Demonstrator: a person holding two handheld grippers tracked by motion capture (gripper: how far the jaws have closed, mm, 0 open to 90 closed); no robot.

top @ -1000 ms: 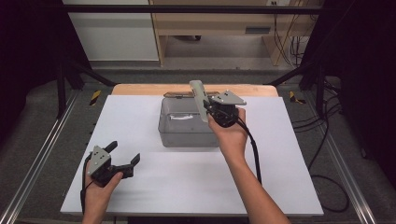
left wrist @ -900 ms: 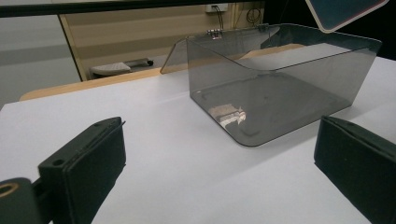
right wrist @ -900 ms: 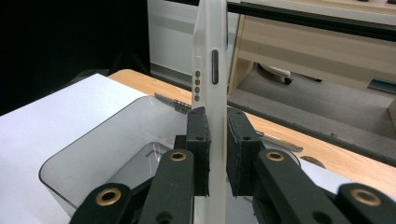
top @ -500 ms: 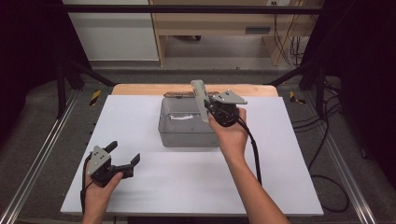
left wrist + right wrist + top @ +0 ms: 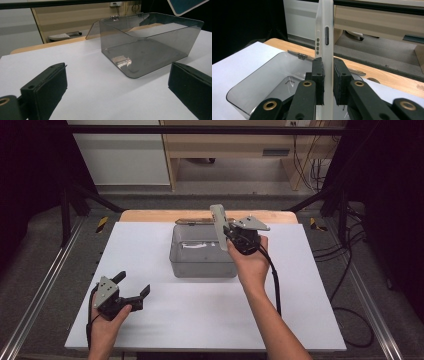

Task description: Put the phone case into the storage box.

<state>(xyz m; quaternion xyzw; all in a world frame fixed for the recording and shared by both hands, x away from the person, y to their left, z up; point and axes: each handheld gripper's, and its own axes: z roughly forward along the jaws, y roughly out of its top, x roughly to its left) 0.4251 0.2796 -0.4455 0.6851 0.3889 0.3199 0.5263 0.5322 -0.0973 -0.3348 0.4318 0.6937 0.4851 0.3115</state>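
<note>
Light is falling from above onto the white table (image 5: 200, 320), leaving it bright while the room around it is sinking into near black. The high view is looking soft and slightly grainy. A pale glare is glinting on the floor of the smoky plastic box (image 5: 150, 50). In the right gripper view, the white phone (image 5: 325, 37) is showing sharp, while the background is blurring.

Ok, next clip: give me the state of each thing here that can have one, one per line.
Right gripper: shut on the white phone, above the box.
White phone: held upright, edge-on between the pads.
Grey clear box: open, hinged lid swung back, nothing visible inside.
Left gripper: open, holding nothing, low over the white table.
</note>
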